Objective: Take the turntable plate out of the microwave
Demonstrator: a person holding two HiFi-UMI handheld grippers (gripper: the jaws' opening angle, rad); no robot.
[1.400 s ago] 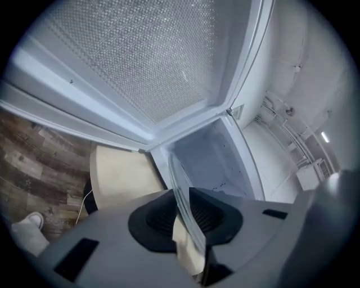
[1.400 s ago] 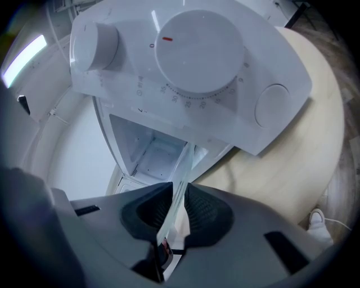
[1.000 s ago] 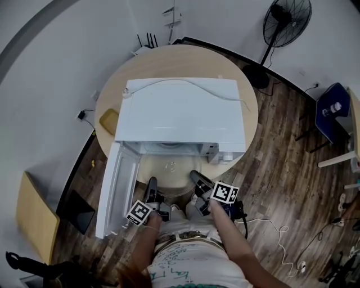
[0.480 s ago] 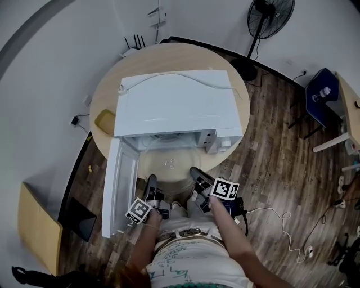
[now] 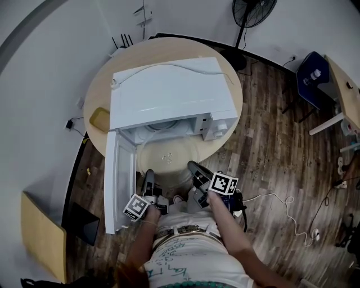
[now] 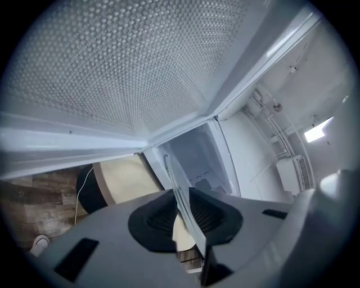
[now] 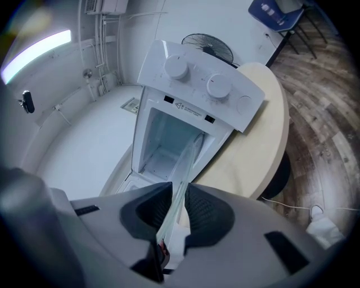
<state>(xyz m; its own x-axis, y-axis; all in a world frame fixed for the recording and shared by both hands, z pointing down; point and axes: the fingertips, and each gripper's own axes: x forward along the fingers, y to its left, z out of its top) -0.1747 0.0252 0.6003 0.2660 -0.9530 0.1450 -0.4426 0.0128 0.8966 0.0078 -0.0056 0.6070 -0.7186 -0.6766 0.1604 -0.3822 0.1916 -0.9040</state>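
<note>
The clear glass turntable plate (image 5: 169,159) hangs level in front of the open white microwave (image 5: 169,93), most of it outside the cavity. My left gripper (image 5: 149,175) is shut on its near left rim and my right gripper (image 5: 192,167) on its near right rim. In the left gripper view the plate's edge (image 6: 183,194) runs between the black pads (image 6: 154,219) of the left gripper (image 6: 188,216). The right gripper view shows the right gripper (image 7: 179,211) clamped on the thin glass plate (image 7: 183,171), with the empty cavity (image 7: 166,140) beyond.
The microwave door (image 5: 117,180) stands swung open on the left, close beside my left gripper. The microwave sits on a round wooden table (image 5: 95,95) with a yellow object (image 5: 99,118). A fan (image 5: 253,11), a blue chair (image 5: 312,73) and a floor cable (image 5: 275,199) lie to the right.
The plate has come farther out of the cavity toward the person, held by both grippers. The microwave now sits farther from the grippers in the head view.
</note>
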